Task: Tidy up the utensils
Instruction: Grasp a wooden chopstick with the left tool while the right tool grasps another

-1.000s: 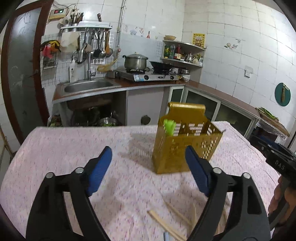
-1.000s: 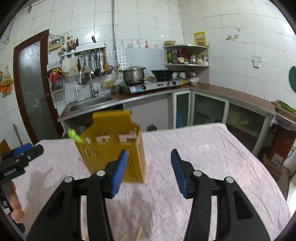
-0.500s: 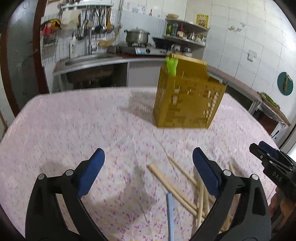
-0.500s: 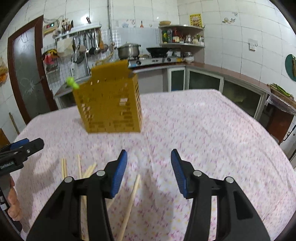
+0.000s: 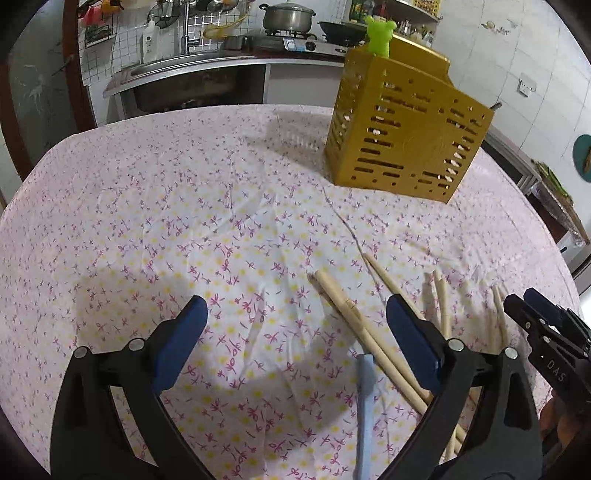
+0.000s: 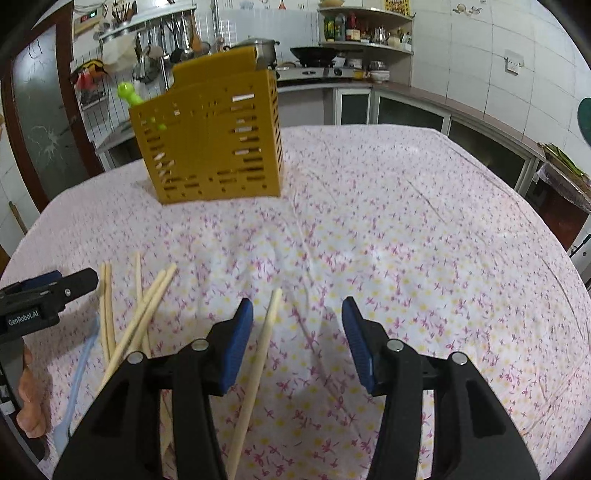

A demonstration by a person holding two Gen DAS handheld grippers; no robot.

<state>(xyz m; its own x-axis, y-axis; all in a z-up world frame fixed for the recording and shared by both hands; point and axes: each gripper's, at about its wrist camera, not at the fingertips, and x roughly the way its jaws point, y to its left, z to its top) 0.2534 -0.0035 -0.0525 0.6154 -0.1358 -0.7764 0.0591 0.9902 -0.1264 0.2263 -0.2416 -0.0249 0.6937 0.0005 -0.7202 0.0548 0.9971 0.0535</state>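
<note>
Remaining chopsticks and a blue utensil lie loose on the tablecloth. One green utensil stands in the yellow holder. Left gripper and right gripper are both wide, empty.

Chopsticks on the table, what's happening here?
A person holds tongs in each hand over a floral tablecloth. Both the left tongs and right tongs are open and empty. Loose wooden chopsticks and a light blue utensil lie on the cloth; none is picked up yet. One chopstick lies between the right tongs' fingers. The yellow utensil holder stands further back, a green-topped item sticking out.
</note>
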